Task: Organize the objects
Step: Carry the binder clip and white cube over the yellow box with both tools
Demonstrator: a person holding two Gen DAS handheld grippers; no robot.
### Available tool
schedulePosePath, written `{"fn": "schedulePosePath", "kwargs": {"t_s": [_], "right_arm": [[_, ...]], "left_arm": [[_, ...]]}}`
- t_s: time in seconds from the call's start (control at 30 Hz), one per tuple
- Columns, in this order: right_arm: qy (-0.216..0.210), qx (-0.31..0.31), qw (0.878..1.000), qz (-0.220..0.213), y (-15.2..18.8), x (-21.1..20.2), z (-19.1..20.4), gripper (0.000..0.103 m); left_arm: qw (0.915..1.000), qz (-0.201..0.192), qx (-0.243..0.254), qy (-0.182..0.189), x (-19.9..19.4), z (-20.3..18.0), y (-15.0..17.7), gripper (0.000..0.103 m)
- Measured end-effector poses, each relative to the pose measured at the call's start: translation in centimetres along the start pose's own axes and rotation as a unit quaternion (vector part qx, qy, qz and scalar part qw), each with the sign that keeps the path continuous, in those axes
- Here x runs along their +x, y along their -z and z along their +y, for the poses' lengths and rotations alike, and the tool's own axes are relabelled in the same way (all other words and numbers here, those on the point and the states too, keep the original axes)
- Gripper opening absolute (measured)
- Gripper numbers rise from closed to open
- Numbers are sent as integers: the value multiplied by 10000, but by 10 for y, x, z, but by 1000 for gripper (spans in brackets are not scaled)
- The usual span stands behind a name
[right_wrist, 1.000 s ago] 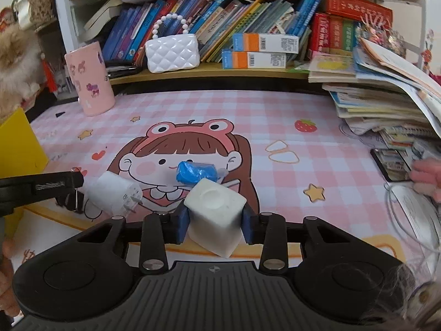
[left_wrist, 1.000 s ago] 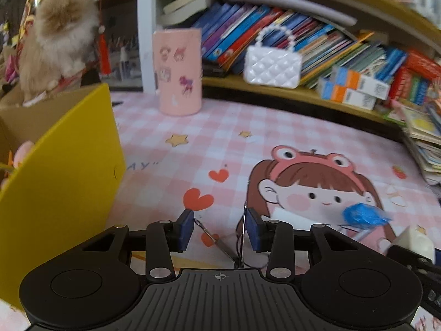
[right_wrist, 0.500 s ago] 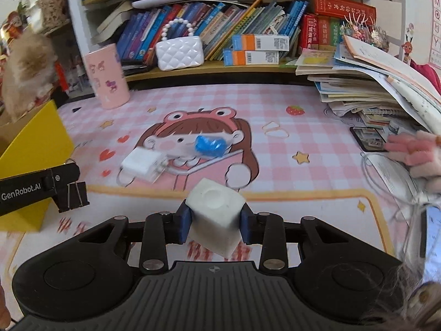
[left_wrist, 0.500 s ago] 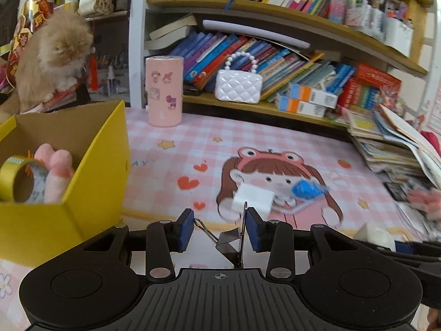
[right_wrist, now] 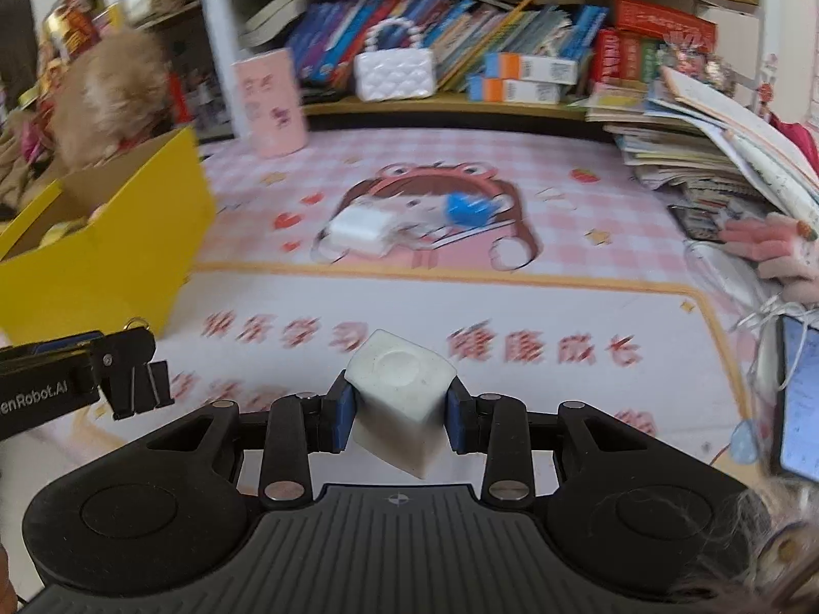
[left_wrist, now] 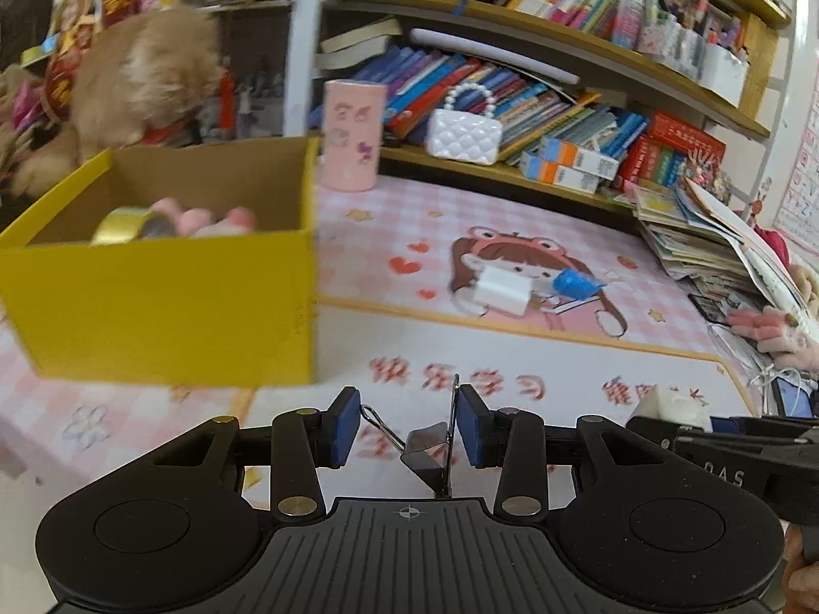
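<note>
My left gripper (left_wrist: 407, 427) is shut on a black binder clip (left_wrist: 425, 453) and holds it above the mat, right of the yellow box (left_wrist: 169, 302). The clip also shows in the right wrist view (right_wrist: 134, 377). The box holds a gold tape roll (left_wrist: 125, 225) and a pink toy (left_wrist: 210, 217). My right gripper (right_wrist: 399, 404) is shut on a white cube (right_wrist: 402, 386), held tilted above the mat. A white charger (right_wrist: 361, 227) and a blue wrapped object (right_wrist: 468, 207) lie on the cartoon girl print.
A pink cup (left_wrist: 353, 135) stands at the back of the mat. A shelf holds books and a white quilted purse (left_wrist: 463, 135). A fluffy cat (left_wrist: 143, 77) sits behind the box. A stack of books (right_wrist: 711, 153) and a phone (right_wrist: 801, 399) lie at the right.
Both grippers have pulled back and risen with their objects. The left one has swung left, so the yellow box now shows its open top and sits nearer the middle of its view.
</note>
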State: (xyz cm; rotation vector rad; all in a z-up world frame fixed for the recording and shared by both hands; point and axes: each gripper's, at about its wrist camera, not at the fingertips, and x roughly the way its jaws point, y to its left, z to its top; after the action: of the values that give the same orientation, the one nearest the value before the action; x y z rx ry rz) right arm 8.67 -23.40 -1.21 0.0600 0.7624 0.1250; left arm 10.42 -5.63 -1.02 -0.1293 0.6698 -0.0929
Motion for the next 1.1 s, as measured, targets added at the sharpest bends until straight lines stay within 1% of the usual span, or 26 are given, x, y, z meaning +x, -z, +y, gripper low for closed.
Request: {"fn": "schedulePosePath", "kwargs": {"t_s": [0.13,0.3,0.67,0.83,1.1], "right_arm": [[-219,-268,9993,126,11,-5,31,32],[-445,-578,9973,111,18,-12,71,32],[-864,-928,9918,158,38,-24,142,32],[-975,-1053,9895,166,47,-29,168,32],[-962,-1070,9894,188,59,-34,198,32]], "left_arm": [[9996,83,-258,-46,-16,24,10,39],[9995,-20,-282,-154,-39,49,17,39],[9976,-139,-455,-497,-83,106,35,39],[9973,-176,-461,-547,-97,126,41,39],[9977,-226,-393,-502,-110,150,47,39]]}}
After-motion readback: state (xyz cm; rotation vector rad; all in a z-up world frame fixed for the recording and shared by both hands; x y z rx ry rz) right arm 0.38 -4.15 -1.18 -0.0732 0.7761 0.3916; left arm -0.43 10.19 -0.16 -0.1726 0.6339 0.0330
